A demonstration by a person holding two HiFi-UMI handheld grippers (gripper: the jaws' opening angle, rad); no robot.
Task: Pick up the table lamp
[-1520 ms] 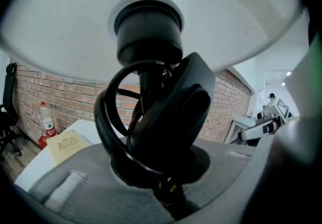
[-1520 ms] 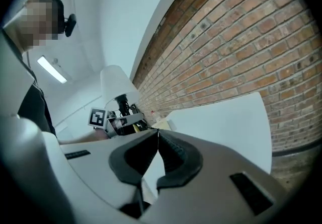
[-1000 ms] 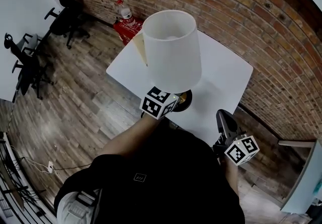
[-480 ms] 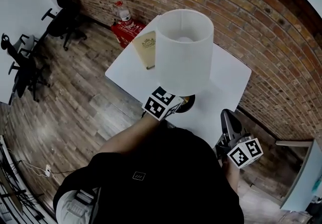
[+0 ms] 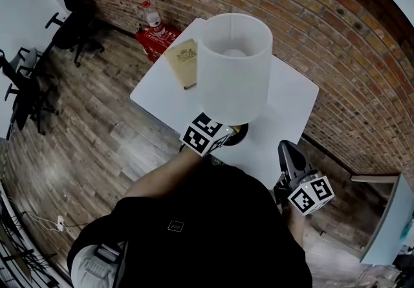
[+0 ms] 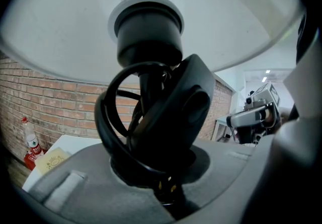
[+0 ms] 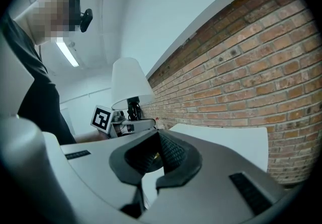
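Lamp (image 5: 234, 66), clamped at its stem by the left gripper (image 5: 220, 132), is seen at the 6 o'clock edge of the table (image 5: 291, 102). The right gripper (image 5: 288, 154), jaws closed on nothing, is seen at the lamp's 4 o'clock.

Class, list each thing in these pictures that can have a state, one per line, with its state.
table lamp: upright, unlit, cord coiled round its stem.
left tool: shut on the table lamp, at the stem.
right tool: shut, empty.
booklet: closed, flat on the table.
bottle: upright, capped.
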